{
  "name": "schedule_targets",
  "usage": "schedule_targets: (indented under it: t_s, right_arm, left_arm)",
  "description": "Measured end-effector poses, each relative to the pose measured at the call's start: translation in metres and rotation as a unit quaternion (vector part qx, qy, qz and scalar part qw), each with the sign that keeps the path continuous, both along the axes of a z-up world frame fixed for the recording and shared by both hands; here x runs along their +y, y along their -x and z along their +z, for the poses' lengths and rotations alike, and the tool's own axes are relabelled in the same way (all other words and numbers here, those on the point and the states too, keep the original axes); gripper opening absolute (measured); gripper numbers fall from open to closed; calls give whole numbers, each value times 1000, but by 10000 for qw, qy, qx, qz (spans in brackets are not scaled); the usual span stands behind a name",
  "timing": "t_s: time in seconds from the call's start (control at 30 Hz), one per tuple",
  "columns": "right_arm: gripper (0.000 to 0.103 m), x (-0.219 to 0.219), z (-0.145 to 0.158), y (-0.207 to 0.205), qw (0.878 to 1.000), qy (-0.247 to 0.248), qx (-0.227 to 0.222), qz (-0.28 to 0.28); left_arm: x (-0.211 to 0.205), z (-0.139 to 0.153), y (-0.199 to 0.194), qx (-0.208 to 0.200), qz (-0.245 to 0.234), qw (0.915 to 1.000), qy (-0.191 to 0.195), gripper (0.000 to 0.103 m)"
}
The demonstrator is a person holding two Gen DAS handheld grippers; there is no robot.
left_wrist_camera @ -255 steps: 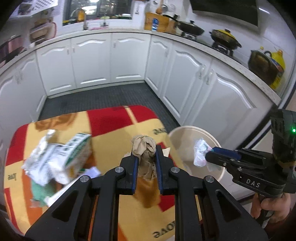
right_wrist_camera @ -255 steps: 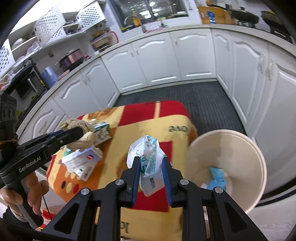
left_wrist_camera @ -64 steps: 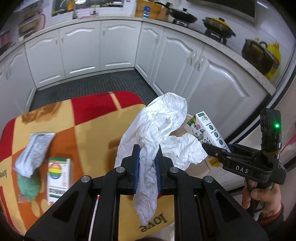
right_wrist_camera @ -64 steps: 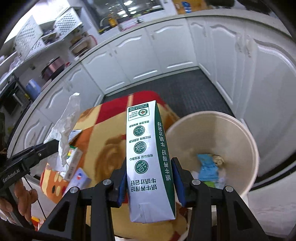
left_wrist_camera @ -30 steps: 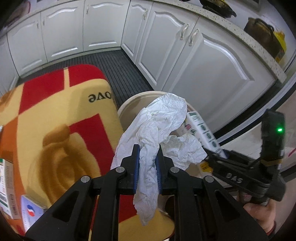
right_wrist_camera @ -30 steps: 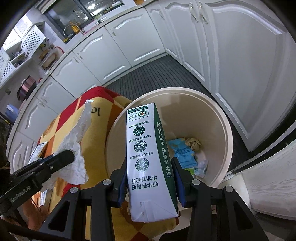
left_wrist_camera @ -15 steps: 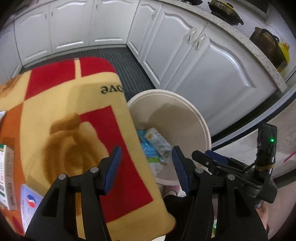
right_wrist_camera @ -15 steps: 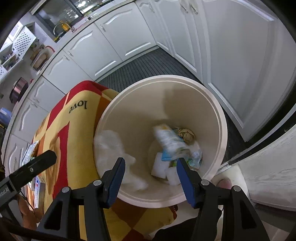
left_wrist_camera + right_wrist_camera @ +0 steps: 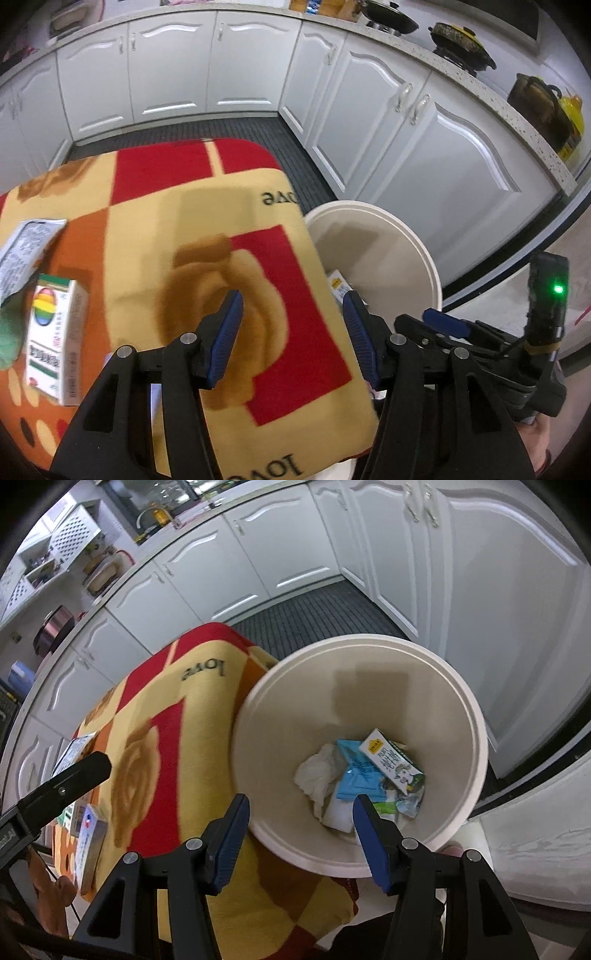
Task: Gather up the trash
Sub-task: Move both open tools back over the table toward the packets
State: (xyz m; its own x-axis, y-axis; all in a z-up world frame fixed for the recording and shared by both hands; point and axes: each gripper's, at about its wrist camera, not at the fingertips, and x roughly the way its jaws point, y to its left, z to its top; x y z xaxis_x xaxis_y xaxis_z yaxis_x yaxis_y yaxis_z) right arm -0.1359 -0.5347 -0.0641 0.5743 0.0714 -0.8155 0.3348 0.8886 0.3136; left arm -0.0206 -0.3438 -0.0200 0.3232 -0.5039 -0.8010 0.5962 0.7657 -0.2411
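Note:
The cream trash bin (image 9: 369,638) stands on the floor by the table and holds a crumpled white paper (image 9: 319,773), a blue packet (image 9: 356,777) and a milk carton (image 9: 391,760). My right gripper (image 9: 301,808) hangs open and empty over the bin's near rim. Over the blanket-covered table (image 9: 166,221), my left gripper (image 9: 293,314) is open and empty too, with the bin (image 9: 369,205) to its right. On the table's left part lie a rainbow-printed box (image 9: 55,332), a silver wrapper (image 9: 26,247) and something green (image 9: 7,332).
White kitchen cabinets (image 9: 424,147) run behind and right of the bin, with dark matting (image 9: 184,133) on the floor between. A second small box (image 9: 88,830) lies near the table's left edge. The right gripper's body (image 9: 480,332) shows at the lower right of the left wrist view.
Both grippers opened: the white paper left the left one and the milk carton left the right one, and both now lie in the bin. Both hands have drawn back towards the table.

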Motion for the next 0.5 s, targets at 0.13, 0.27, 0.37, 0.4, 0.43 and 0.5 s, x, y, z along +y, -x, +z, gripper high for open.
schedule_targets:
  t_s: [0.13, 0.27, 0.37, 0.4, 0.43, 0.5]
  right_arm:
    - [59, 15, 10, -4, 9999, 97, -95, 106]
    - [62, 34, 16, -10, 9994, 117, -168, 264]
    - [62, 50, 20, -14, 9988, 129, -182, 432]
    - [62, 56, 21, -17, 9985, 139, -183, 502]
    - [62, 63, 23, -19, 9981, 149, -189, 573]
    - [62, 74, 24, -23, 9974, 143, -201, 682]
  left_arm:
    - [20, 3, -2, -114, 171, 9998, -31, 55]
    - [45, 6, -7, -184, 358, 9992, -84, 55]
    - [67, 9, -13, -233, 491, 9984, -138, 55]
    - [76, 10, -16, -253, 549, 9980, -162, 55]
    - [83, 11, -18, -267, 601, 9977, -182, 55]
    - [102, 13, -26, -276, 719, 9967, -239, 55]
